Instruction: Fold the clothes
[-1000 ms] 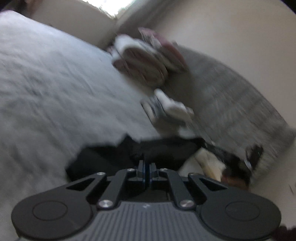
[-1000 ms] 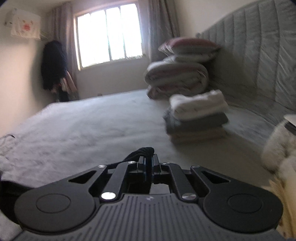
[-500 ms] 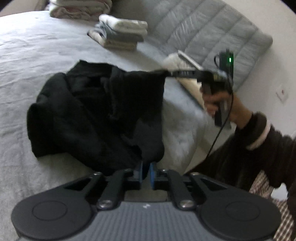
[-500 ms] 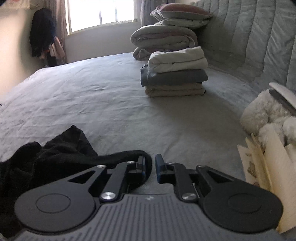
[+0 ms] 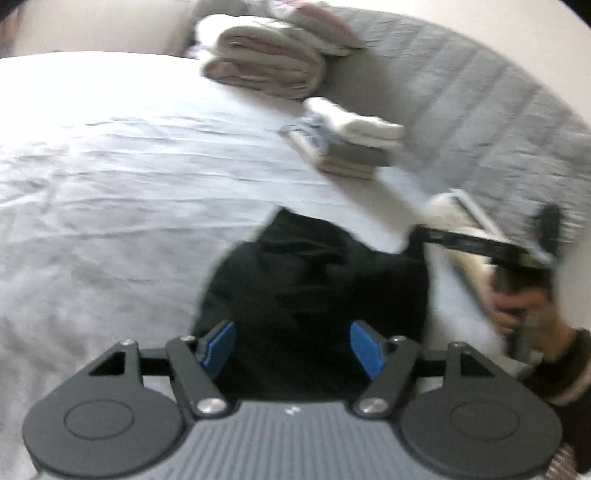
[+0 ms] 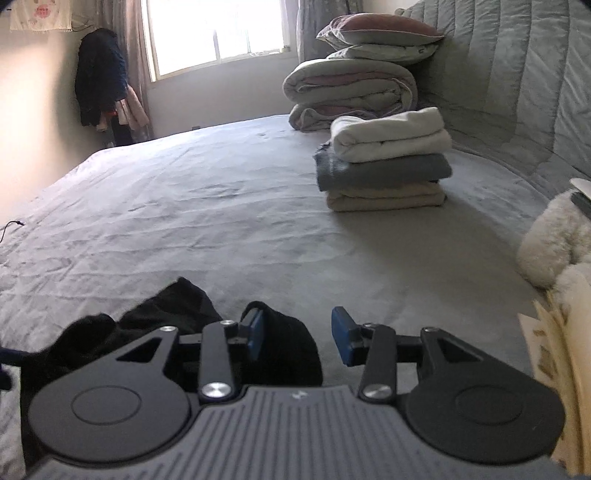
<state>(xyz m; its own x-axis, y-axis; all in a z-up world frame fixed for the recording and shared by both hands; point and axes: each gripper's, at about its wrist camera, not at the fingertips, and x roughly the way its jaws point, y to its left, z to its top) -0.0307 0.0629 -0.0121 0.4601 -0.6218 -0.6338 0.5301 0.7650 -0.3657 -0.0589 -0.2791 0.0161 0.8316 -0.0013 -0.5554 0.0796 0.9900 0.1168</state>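
Left tongs (image 5: 291,345): jaws wide apart, have just been opening; blue pads clear of the cloth, black garment lies beyond and between them, not pinched.
Right tongs (image 6: 297,339): jaws apart, have just been opening; a fold of the black garment sits in the gap against the left pad (image 6: 255,334), right pad free, so no clamp.
Right tongs from the left wrist view (image 5: 480,245): long black body, blurred, held in a person's hand (image 5: 524,306), dark sleeve with pale cuff at the wrist.
Black fleecy garment (image 5: 314,280): loose crumpled heap on the bed, at the near edge, just in front of both tongs; in the right wrist view (image 6: 177,314) it spreads toward the near left corner.
Grey bed sheet (image 6: 221,221): wrinkled, covers the whole bed.
Stack of folded clothes, white over grey over beige (image 6: 388,162): on the bed toward the far right, near the headboard, well apart from the black garment.
Rolled grey-pink duvets with pillows on top (image 6: 351,85): far right corner of the bed.
Grey quilted headboard (image 6: 517,74): along the right edge.
White fluffy plush thing (image 6: 550,247): right edge of the bed, near side.
Window (image 6: 218,33): bright, on the far wall.
Dark coat hanging (image 6: 98,81): far left wall.
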